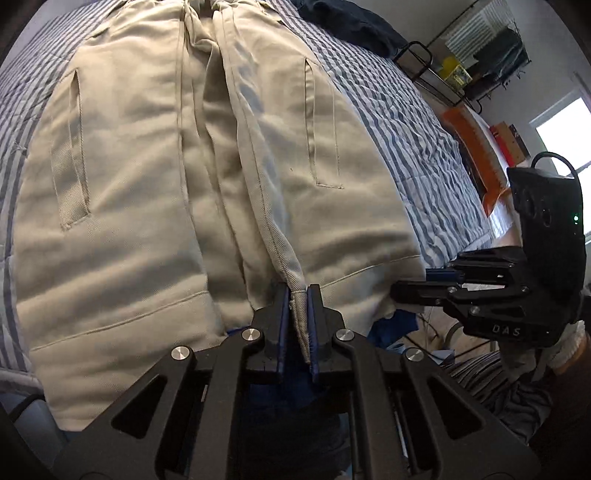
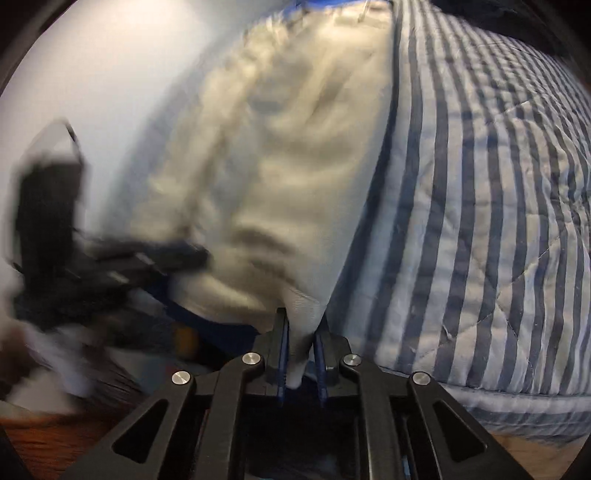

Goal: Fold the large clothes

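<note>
A beige jacket (image 1: 147,184) lies spread on a blue-striped quilt (image 1: 388,110), front opening up the middle, a slit pocket on each side. My left gripper (image 1: 298,295) is shut on the jacket's hem at the centre opening, at the near bed edge. My right gripper (image 1: 400,291) is in the left wrist view, at the jacket's right hem corner. In the right wrist view, which is blurred, my right gripper (image 2: 301,325) is shut on a corner of the jacket (image 2: 288,166). The left gripper's body (image 2: 92,266) shows there at the left.
A dark blue garment (image 1: 351,26) lies at the far end of the bed. An orange item (image 1: 476,147), a black metal rack (image 1: 443,70) and a window (image 1: 569,125) are at the right. The quilt (image 2: 480,203) fills the right wrist view's right side. A pale wall (image 2: 92,74) is at the left.
</note>
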